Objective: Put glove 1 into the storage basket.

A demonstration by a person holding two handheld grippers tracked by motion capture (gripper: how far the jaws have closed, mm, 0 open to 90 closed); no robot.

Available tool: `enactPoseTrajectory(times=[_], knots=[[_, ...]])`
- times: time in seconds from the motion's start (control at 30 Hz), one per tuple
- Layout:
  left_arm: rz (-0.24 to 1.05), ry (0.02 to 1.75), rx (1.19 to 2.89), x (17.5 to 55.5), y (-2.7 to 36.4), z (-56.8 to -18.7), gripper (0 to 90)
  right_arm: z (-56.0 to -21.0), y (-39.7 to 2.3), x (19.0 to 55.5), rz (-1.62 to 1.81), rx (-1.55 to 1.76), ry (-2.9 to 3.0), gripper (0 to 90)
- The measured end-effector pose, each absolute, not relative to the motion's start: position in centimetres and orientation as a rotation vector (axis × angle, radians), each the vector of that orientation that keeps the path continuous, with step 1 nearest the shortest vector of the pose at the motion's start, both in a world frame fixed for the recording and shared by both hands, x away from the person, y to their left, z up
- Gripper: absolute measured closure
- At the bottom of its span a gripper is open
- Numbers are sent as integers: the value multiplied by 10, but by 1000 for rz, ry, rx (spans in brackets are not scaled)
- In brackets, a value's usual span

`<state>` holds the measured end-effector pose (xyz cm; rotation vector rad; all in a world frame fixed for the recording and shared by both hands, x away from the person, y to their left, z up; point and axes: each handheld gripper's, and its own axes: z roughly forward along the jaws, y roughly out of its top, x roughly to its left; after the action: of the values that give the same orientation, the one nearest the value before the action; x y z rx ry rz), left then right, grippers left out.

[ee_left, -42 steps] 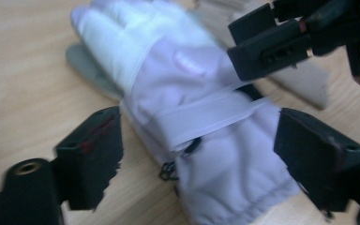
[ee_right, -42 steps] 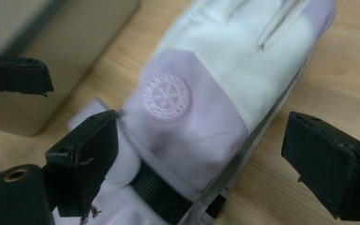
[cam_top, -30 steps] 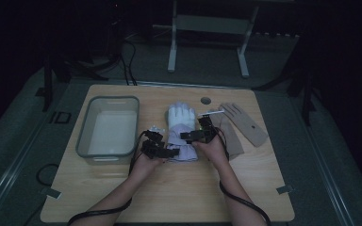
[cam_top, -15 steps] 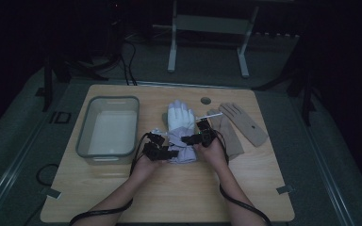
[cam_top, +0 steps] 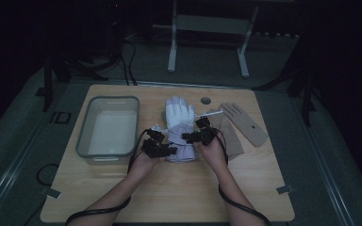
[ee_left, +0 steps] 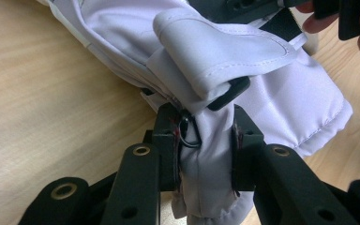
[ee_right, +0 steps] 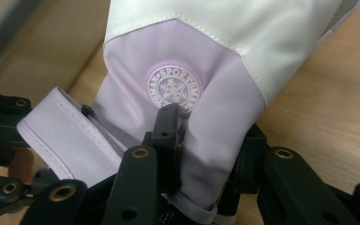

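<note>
Dim table (cam_top: pixel 179 188); both tongs (cam_top: pixel 162 149) (cam_top: pixel 195 136) apparently hide the glove (cam_top: pixel 179 113) cuff.

Over the last second the white-and-lilac ski glove (cam_top: pixel 179 127) shifts a little toward the tray side of the table, its cuff end bunching up between the two hands. The left gripper (cam_top: pixel 162 149) slides in closer under the cuff — its jaws now pinch a fold of lilac fabric (ee_left: pixel 206 168) beside a small black ring. The right gripper (cam_top: pixel 194 136) drops slightly from the glove's right edge toward the person and closes across the cuff just below the round snowflake badge (ee_right: pixel 175 89), so both tools sit nearer together.
</note>
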<state>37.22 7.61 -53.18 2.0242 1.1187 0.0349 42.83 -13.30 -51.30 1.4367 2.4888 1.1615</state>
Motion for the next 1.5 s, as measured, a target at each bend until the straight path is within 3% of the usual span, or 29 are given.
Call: enactPoseTrajectory(times=[0.47,0.8,1.5], knots=[[107,1075,2021,375,94,-476,705,-455,-119,426,1256,1368,2411,680],[133,1062,2011,377,133,-439,708,-423,-88,428,1322,1316,2398,680],[237,1193,2030,362,239,-421,709,-410,23,436,1356,1196,2493,680]])
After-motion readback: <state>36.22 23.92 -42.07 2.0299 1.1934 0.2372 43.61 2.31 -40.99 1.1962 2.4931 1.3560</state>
